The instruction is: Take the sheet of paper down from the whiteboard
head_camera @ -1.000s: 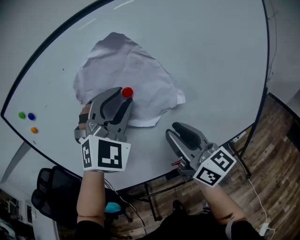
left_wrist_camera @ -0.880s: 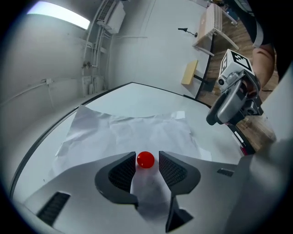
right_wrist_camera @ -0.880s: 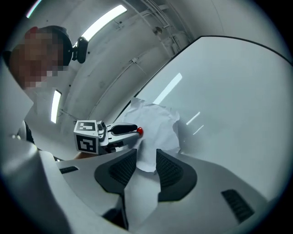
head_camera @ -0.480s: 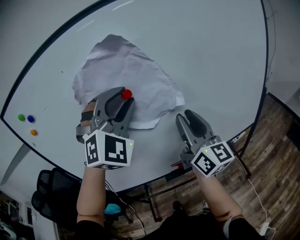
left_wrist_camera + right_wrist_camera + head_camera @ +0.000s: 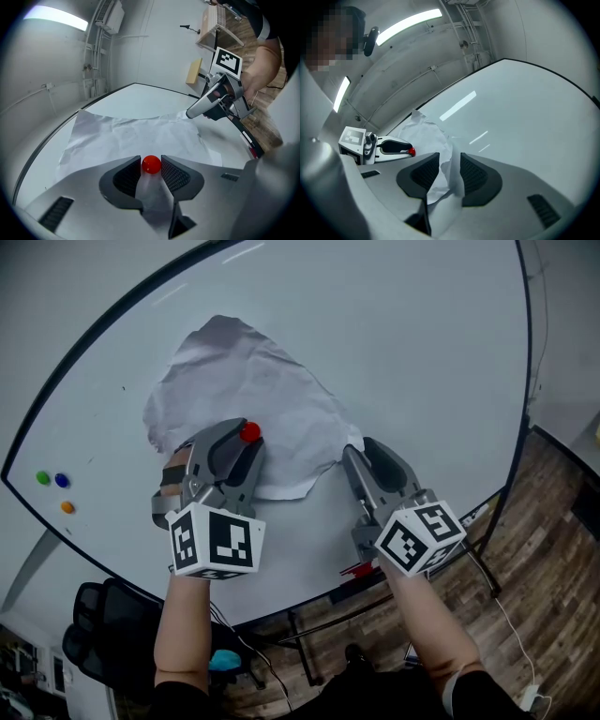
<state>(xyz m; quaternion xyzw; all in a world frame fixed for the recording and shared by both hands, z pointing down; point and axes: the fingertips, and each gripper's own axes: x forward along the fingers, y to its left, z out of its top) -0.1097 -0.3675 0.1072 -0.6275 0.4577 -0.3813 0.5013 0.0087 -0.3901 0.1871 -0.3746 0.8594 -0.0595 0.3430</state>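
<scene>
Head view: the dark-framed whiteboard (image 5: 422, 352) fills most of the picture, seen steeply from above.
small magnets (image 5: 62, 480): green, blue and orange dots near the board's left edge, well apart from the paper.
chair (image 5: 103, 615): dark, below the board's frame at lower left.
sheet of paper (image 5: 253, 381): white and crumpled, lying on the board left of middle. Its top rises to a point and its lower right corner reaches toward the right-hand tool.
left gripper (image 5: 246, 439): comes up from lower left on a bare forearm, with its marker cube facing the camera and its tips over the lower part of the sheet.
red magnet (image 5: 151, 164): a round button pinning the paper to the board. In the left gripper view it sits right between the two ribbed pads at their tips. The jaws have just been closing and now lie against both of its sides.
right gripper (image 5: 359, 448): just right of the other tool, at the sheet's lower right corner, tilted up toward the board. Its jaws have just been opening and stand wide. In the right gripper view a curled flap of the paper hangs loose in the gap between the pads, not clamped.
wood floor (image 5: 553, 521): brown planks beyond the frame at lower right.
</scene>
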